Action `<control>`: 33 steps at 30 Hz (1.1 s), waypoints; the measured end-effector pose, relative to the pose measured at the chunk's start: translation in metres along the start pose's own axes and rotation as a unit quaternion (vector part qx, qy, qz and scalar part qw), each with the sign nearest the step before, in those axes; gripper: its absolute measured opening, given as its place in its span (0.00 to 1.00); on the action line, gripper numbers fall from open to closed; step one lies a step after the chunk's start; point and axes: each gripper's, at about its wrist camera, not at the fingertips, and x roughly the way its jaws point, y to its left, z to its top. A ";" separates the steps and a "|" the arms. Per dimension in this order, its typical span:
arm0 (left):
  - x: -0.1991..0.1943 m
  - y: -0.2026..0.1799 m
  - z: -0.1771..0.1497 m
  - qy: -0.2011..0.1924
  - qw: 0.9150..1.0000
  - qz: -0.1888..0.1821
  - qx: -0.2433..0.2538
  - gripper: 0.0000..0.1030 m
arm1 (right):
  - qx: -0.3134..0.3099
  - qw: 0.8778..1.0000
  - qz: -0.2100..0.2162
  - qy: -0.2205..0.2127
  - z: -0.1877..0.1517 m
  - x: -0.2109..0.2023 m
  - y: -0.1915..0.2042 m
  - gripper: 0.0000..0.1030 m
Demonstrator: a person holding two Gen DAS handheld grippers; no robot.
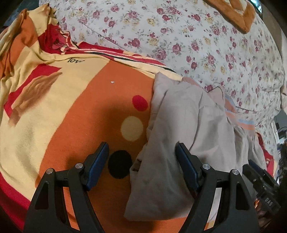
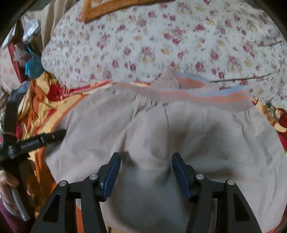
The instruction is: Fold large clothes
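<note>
Nearest in the right wrist view, the right gripper [image 2: 145,172] points down at a beige sweatshirt [image 2: 161,125]; its blue-padded jaws stand partly apart, with a raised hump of the beige cloth between them, and whether the pads already press on that hump cannot be told through the blur. In the left wrist view, the left gripper [image 1: 141,164] hovers with its jaws wide apart and nothing clamped; one finger is over the orange blanket [image 1: 80,107] beside a black dot, the other over the near edge of the same garment [image 1: 188,125]. The sweatshirt lies bunched on the blanket, its ribbed band [image 2: 206,96] striped in orange and pale blue at the far side. Beyond it is a white quilt with small red flowers [image 2: 161,44], touching the band's far edge, and at the top an orange-bordered cushion or mat [image 1: 238,16]. At the left edge of the right view, a person's hand [image 2: 10,181] grips the other tool's handle. The step in hand seems to be taking hold for a fold. To do it well, the right jaws should pinch a single clean layer rather than a thick wad, the left should take the near edge at a matching point, and both should lift together so the cloth folds flat without dragging the blanket.
</note>
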 end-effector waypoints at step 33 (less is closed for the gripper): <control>0.018 -0.006 0.008 0.005 1.000 -0.013 0.003 0.80 | 0.037 0.998 -0.043 -0.005 -0.017 -0.017 -0.036 0.62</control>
